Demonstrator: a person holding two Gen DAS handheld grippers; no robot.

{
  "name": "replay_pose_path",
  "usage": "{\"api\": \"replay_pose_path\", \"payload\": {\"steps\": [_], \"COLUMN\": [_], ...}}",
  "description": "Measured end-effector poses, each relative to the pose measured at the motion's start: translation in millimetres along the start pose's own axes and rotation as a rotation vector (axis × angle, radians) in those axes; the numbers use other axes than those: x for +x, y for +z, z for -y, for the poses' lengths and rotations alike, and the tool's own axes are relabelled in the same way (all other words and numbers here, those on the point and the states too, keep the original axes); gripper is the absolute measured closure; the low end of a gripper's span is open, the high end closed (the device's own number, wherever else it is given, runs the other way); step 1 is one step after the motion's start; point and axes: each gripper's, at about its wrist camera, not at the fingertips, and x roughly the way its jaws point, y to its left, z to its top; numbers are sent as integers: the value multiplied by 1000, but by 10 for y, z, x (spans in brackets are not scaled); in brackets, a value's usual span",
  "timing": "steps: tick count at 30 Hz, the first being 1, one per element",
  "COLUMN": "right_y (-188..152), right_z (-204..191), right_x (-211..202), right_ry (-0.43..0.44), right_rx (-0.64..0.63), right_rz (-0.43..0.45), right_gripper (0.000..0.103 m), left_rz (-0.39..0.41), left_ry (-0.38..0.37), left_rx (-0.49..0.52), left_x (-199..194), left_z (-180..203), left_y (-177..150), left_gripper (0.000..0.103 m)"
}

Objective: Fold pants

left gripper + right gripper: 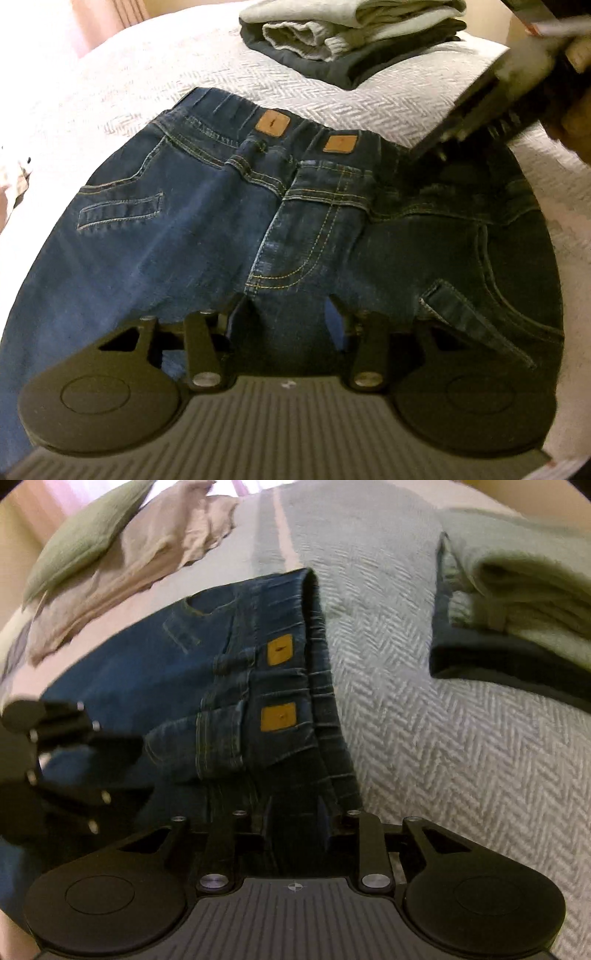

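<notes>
Dark blue jeans (184, 240) lie flat on the bed, waistband away from me, with two tan leather patches (271, 123) on it. My left gripper (288, 306) sits at the crotch, fingers apart, with denim bunched between them. From the right wrist view, that left gripper (146, 768) points into the jeans (155, 672) with its fingers spread. My right gripper (295, 812) is at the near end of the waistband, its fingers close together with denim between them. It shows blurred in the left wrist view as the right gripper (439, 144) at the waistband's right end.
A stack of folded clothes (351, 33) sits on the herringbone bedspread (147, 74) beyond the waistband; the same stack (517, 602) is right of the jeans. A beige garment (147, 554) and green cushion (81, 539) lie far left. A hand (576, 125) holds the right gripper.
</notes>
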Motion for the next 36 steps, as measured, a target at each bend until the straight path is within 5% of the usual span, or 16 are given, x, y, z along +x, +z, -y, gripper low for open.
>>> {"api": "replay_pose_path", "payload": {"steps": [4,9,14,18,25,36], "right_y": [25,-163,-473,-519,-494,-686], "right_z": [-169,-438,-614,-842,-1609,-2921], "right_x": [-136,-321,-175,-270,-594,-1154], "right_ry": [-92,-49,-101,-131,-155,-127], "right_rx": [-26,-25,-43,-52,-53,-55], "right_rz": [-27,-51,-213,-207,-134,-62], "right_gripper": [70,55,52,52,49,32], "left_rz": [5,-18,-163,-226,-176,-118], "left_ry": [22,79,133,174,234,286], "left_rx": [-101,-227,-348,-406,-530,-782], "left_x": [-330,-893,-1133,-1367,-2050,-3243], "left_z": [-28,54,83,85,23,-152], "left_y": [-82,-542,-1321,-1845,-2396,-3366], "left_gripper": [63,61,60,60,59,36]}}
